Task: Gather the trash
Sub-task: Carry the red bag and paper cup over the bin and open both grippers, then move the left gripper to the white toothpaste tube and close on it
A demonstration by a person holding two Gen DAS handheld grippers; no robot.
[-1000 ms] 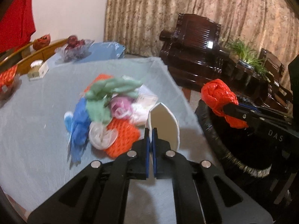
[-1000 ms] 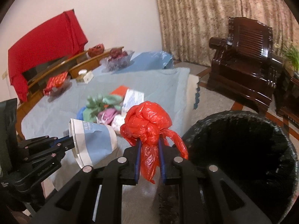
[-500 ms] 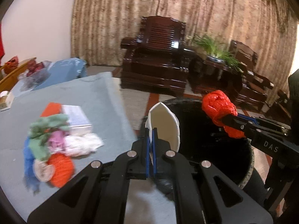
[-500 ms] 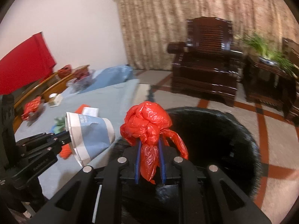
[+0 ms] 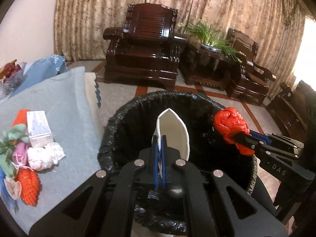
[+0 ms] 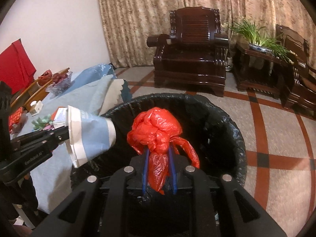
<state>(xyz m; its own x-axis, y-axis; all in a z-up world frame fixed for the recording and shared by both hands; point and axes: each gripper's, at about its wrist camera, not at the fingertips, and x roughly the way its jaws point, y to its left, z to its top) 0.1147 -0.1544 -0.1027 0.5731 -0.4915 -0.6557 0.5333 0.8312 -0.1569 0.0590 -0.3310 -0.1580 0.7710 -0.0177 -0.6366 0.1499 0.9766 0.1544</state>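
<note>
Trash bin (image 5: 126, 118) with its black liner sits beside the table, and both my grippers hang over its open mouth. My left gripper (image 5: 160, 150) is pressed together on the wall of a squashed paper cup (image 5: 173, 132), white inside with a pale blue band outside, held over the near left part of the bin. My right gripper (image 6: 159, 158) has a knotted red plastic bag (image 6: 156, 130) between its blue pads, above the middle of the bin; its jaws have just been easing apart, yet the pads touch the bag's tail on both sides. Left of the bin, on the grey-blue tablecloth (image 5: 65, 102), more trash lies in a heap (image 5: 25, 150): a small white carton, crumpled white tissue, green and pink scraps, an orange netted piece.
</note>
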